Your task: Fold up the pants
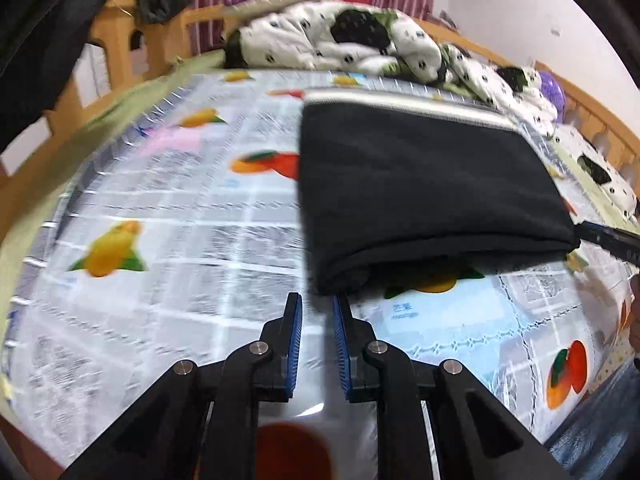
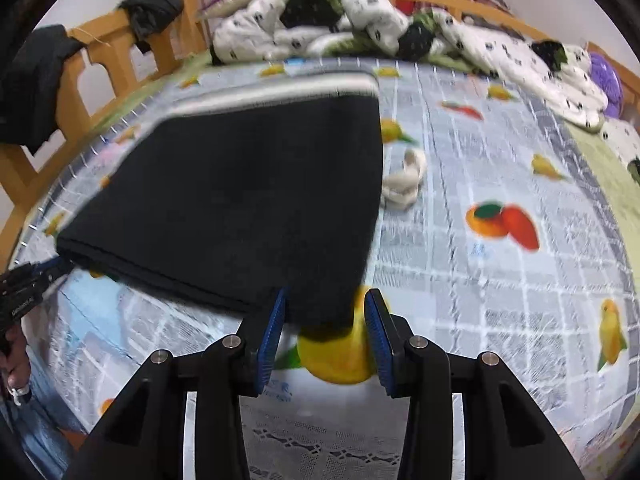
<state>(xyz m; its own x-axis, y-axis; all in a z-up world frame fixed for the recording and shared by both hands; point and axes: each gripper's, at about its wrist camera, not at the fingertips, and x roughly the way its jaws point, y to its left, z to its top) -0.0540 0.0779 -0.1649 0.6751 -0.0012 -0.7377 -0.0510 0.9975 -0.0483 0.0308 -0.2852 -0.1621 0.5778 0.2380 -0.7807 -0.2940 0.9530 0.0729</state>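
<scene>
The black pants [image 1: 420, 192] lie folded into a thick rectangle on the fruit-print sheet [image 1: 160, 208], with the striped waistband at the far end. My left gripper [image 1: 318, 300] has its blue pads drawn close with only a narrow slit between them. The slit holds no cloth, and the pants' near left corner sits just beyond the tips. In the right wrist view the pants [image 2: 240, 184] put their near right corner between the pads of my right gripper [image 2: 325, 300], which is shut on it. That corner looks raised, and the right gripper [image 1: 588, 232] touches it there.
A crumpled white quilt with black patches [image 1: 352, 40] fills the far end of the bed. A wooden rail [image 2: 104, 52] with dark clothes [image 2: 152, 8] runs along the left. A small beige cloth [image 2: 404, 180] lies right of the pants. A person's hand [image 2: 16, 360] is at the left edge.
</scene>
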